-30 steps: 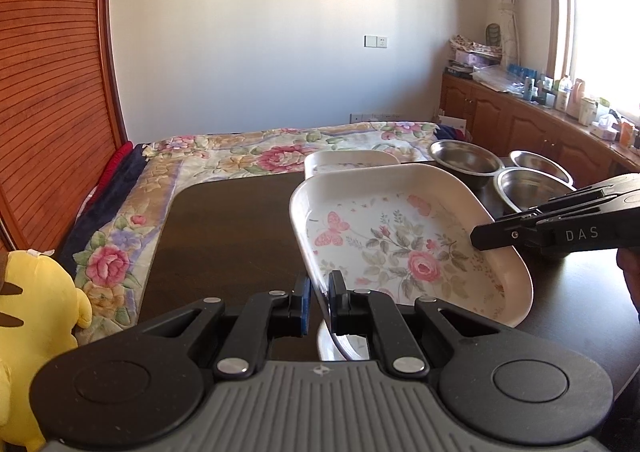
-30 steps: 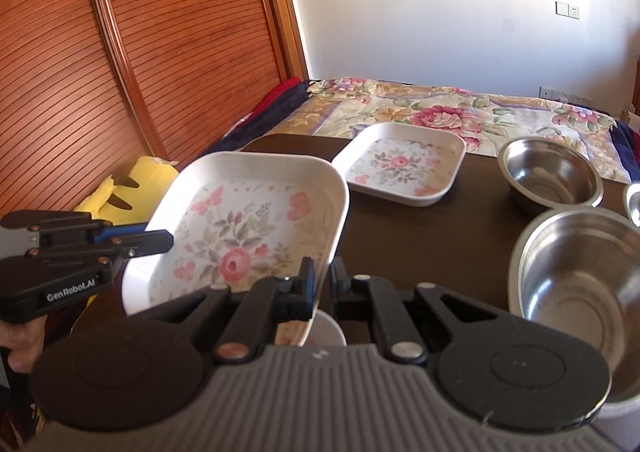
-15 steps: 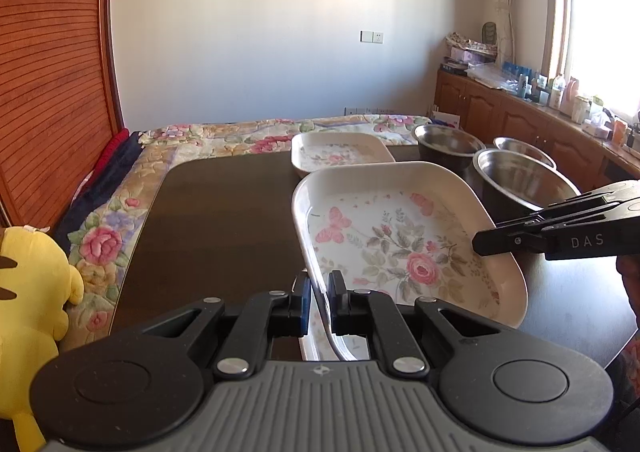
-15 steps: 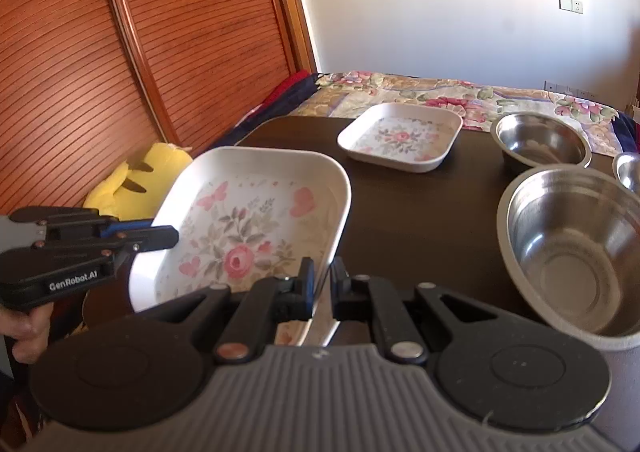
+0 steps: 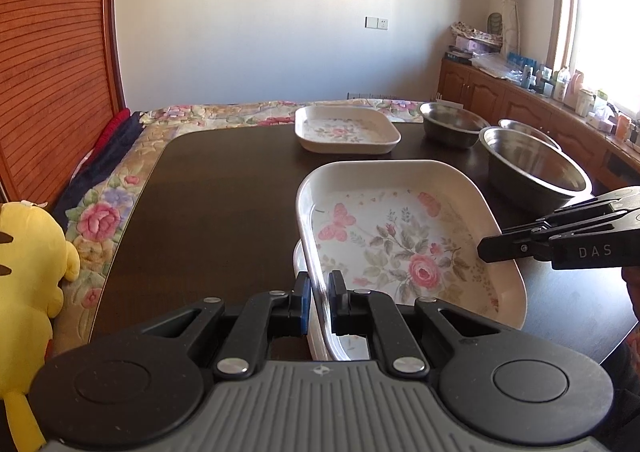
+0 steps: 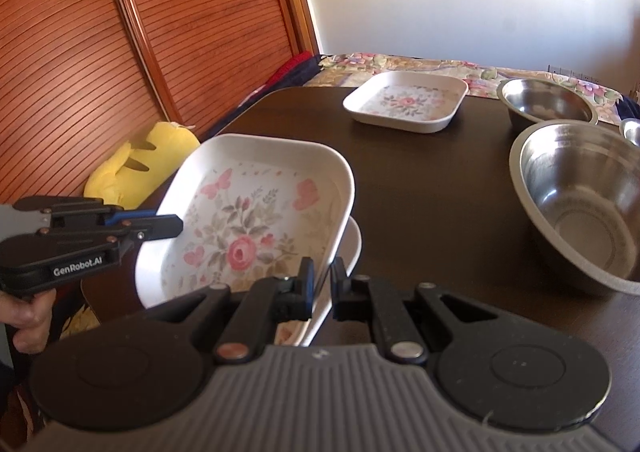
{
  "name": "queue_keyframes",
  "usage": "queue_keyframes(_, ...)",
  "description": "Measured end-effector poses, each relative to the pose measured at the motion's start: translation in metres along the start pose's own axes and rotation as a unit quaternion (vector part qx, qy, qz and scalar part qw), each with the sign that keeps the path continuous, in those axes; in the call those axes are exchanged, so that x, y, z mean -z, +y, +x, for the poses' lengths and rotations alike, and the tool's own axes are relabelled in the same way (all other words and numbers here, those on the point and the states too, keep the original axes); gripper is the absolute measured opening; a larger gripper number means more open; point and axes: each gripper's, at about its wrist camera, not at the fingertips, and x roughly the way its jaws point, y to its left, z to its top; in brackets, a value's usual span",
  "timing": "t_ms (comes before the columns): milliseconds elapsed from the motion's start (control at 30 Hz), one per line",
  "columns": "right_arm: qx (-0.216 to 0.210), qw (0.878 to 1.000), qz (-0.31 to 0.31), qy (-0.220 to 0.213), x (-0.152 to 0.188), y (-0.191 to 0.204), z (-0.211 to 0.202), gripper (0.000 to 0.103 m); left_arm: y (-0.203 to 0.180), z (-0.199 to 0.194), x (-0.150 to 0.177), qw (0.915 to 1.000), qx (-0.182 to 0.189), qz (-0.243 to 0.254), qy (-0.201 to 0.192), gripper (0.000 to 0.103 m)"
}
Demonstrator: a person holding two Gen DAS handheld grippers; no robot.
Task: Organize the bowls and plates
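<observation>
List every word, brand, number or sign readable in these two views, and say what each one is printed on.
"DAS": white letters on the side of the right hand-held gripper, seen from the left wrist view.
"GenRobot.AI": white letters on the side of the left hand-held gripper, seen from the right wrist view.
Labels on the bottles along the windowsill counter: too small and blurred to read.
Nothing else carries text.

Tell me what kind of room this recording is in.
Likely a bedroom in a home: a bed with a floral quilt beyond the dark table, a yellow plush toy, and wooden cabinets under the window.
</observation>
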Motion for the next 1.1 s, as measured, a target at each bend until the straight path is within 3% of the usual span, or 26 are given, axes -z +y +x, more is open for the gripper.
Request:
queue_keyframes(800,0.015,1.000,-0.003,-0.007,0.006,0.009,0.003,0.011,0.003,0.014,0.006,0.9999,-0.011,-0.002,0.007,0.010)
queue_keyframes(1100,0.033,0.999,-0.022,-0.014,0.009,0.014,0.005,0.016,0.001,0.018,0.007,0.9997,-0.022,0.003,0.005,0.011)
